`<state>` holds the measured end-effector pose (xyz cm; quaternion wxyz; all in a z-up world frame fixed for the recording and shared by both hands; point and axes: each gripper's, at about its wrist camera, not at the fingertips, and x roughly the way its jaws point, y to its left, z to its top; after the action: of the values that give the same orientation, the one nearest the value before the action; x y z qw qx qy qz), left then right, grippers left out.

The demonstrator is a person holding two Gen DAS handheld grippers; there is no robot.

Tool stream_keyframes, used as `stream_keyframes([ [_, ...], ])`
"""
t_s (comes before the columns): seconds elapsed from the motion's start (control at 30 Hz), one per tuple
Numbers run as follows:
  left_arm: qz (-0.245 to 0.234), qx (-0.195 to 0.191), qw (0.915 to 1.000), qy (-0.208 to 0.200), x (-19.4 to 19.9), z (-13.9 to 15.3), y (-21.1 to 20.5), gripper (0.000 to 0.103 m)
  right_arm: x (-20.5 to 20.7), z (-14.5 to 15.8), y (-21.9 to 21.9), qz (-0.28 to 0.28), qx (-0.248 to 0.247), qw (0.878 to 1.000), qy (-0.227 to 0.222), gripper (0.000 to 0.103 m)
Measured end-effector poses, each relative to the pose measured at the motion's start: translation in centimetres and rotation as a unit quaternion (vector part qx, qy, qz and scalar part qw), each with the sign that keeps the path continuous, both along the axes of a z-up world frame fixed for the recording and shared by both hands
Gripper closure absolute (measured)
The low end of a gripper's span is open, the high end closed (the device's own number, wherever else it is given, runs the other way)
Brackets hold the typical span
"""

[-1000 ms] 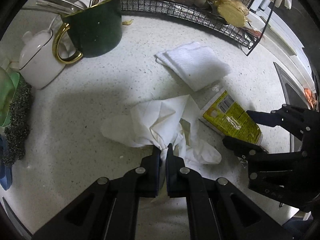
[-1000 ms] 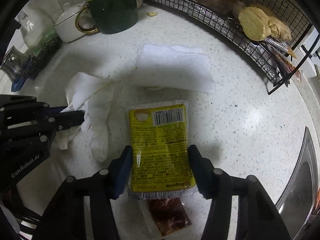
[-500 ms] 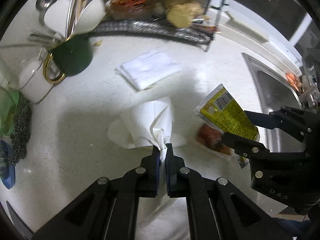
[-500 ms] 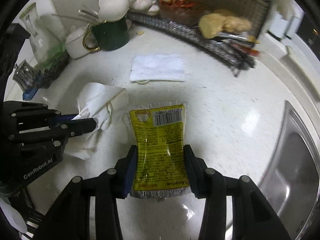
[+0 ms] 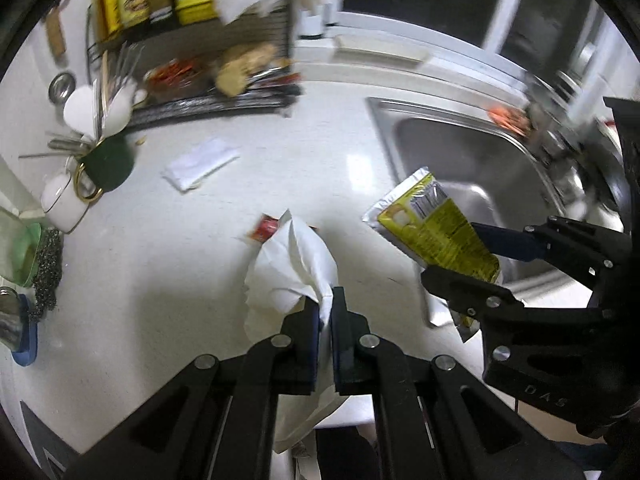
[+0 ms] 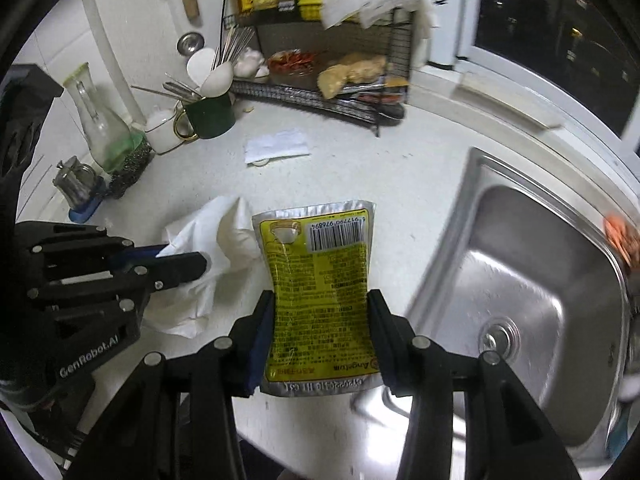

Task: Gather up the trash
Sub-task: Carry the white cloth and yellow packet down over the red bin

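My left gripper (image 5: 326,300) is shut on a crumpled white paper towel (image 5: 292,268) and holds it above the white counter; it also shows in the right wrist view (image 6: 208,256). My right gripper (image 6: 320,300) is shut on a yellow and silver food pouch (image 6: 318,292), held in the air near the sink; the pouch shows in the left wrist view (image 5: 432,228). A small red sauce packet (image 5: 266,228) lies on the counter behind the towel. A folded white napkin (image 5: 200,162) lies farther back.
A steel sink (image 6: 528,280) is on the right. A black wire rack (image 6: 320,92) with food stands at the back. A green mug (image 6: 210,118) with utensils, a white pot (image 6: 162,130), a glass jug (image 6: 102,124) and a scourer (image 6: 130,170) crowd the left.
Both grippers have lifted high off the counter and pulled back with their loads. The red sauce packet, once under the pouch, now lies uncovered on the counter. The sink has come into view.
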<state>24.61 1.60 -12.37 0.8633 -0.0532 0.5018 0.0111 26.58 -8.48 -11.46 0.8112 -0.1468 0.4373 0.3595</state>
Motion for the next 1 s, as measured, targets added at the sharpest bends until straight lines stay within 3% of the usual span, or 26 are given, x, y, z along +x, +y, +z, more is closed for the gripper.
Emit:
stream_keyframes([
  [0.3, -0.032, 0.0, 0.9993, -0.019, -5.9, 1.4, -9.1, 0.099, -5.9, 0.5, -9.0, -0.057, 0.014, 0.998, -0.006, 0.06],
  [0.57, -0.093, 0.016, 0.9954, -0.016, -10.6, 1.3, -17.6, 0.099, -11.7, 0.3, -16.9, -0.111, 0.033, 0.993, -0.008, 0.06],
  [1.0, -0.21, 0.0, 0.9773, 0.029, -11.6, -3.8, -28.2, 0.099, -14.7, -3.5, -26.3, -0.22, 0.015, 0.975, 0.036, 0.06],
])
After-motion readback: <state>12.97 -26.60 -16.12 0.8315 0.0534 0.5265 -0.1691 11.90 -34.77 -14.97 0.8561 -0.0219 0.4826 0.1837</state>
